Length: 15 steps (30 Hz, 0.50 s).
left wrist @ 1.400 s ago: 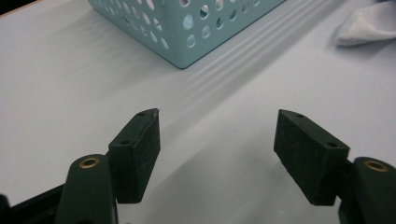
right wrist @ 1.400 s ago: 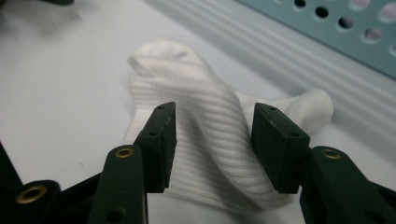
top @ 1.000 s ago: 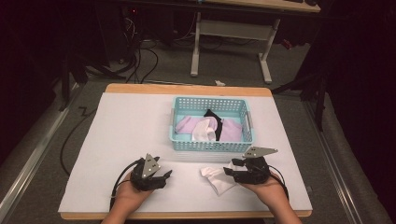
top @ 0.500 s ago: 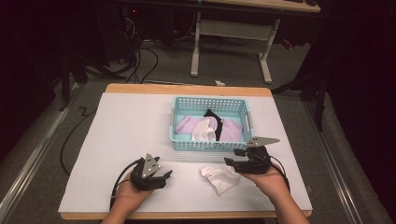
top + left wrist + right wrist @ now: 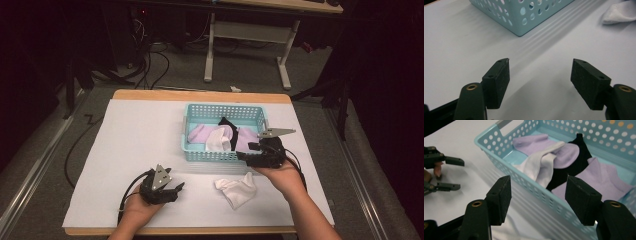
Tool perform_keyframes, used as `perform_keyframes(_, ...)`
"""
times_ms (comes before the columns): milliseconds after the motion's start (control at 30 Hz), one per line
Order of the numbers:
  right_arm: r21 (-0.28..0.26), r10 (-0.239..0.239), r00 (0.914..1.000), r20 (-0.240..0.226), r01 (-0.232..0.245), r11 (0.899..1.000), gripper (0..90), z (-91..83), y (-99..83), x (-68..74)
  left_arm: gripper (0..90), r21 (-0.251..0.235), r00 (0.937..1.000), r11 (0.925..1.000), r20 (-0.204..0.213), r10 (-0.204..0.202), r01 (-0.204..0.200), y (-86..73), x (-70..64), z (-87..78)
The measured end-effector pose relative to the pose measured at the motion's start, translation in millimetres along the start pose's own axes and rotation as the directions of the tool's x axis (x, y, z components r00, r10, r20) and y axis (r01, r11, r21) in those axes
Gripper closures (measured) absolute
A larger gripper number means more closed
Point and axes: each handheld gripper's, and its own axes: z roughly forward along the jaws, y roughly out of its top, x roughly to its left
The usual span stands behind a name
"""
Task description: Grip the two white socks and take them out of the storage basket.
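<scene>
Right gripper (image 5: 246,156) now up at the basket's (image 5: 223,156) near wall, jaws apart; left gripper (image 5: 176,191) low, likewise agape.

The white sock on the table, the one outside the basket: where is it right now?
In the high view the white sock lies flat on the table's white sheet, just in front of the blue basket, between the left gripper and right gripper, nearer the right.
</scene>
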Motion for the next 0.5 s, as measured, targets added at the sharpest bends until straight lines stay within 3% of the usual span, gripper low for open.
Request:
perform_keyframes(100, 0.007, 0.000, 1.0000, -0.003, 0.000, 1.000, 37.5, 13.0, 11.9, -0.5, 32.1, 0.001, 1.0000, 1.0000, 0.001, -0.001, 0.001, 0.1, 0.1, -0.1)
perform_keyframes(300, 0.050, 0.042, 0.9991, -0.005, -0.041, 0.998, 36.4, 38.1, 17.8, -8.6, 32.1, 0.001, 1.0000, 1.0000, 0.003, -0.001, 0.001, 0.1, 0.1, -0.2)
perform_keyframes(500, 0.072, 0.051, 0.9987, 0.000, -0.050, 0.996, 36.2, 57.2, 28.4, -12.8, 32.1, 0.001, 1.0000, 1.0000, 0.005, -0.003, 0.003, 0.2, 0.1, -0.2)
